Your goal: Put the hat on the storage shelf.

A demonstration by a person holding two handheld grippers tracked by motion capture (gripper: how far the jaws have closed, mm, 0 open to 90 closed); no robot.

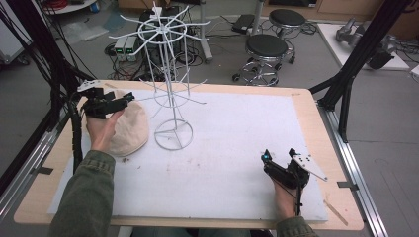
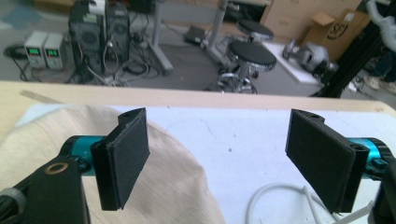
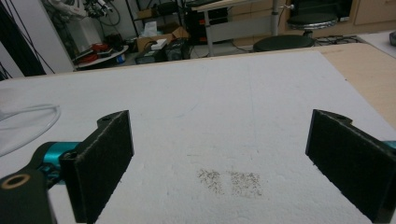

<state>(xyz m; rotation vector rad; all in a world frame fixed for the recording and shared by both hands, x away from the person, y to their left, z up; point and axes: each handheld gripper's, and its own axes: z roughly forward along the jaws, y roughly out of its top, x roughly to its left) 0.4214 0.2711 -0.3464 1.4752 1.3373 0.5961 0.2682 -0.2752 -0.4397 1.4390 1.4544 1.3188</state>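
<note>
At the left of the counter (image 1: 306,106), the left hand-held gripper (image 1: 129,97) hovers released over the cream cloth hat (image 1: 132,129), nothing between its pads. Just right stands the white wire rack (image 1: 170,79). Far right, the right hand-held gripper (image 1: 277,155) rests released, well apart.
</note>
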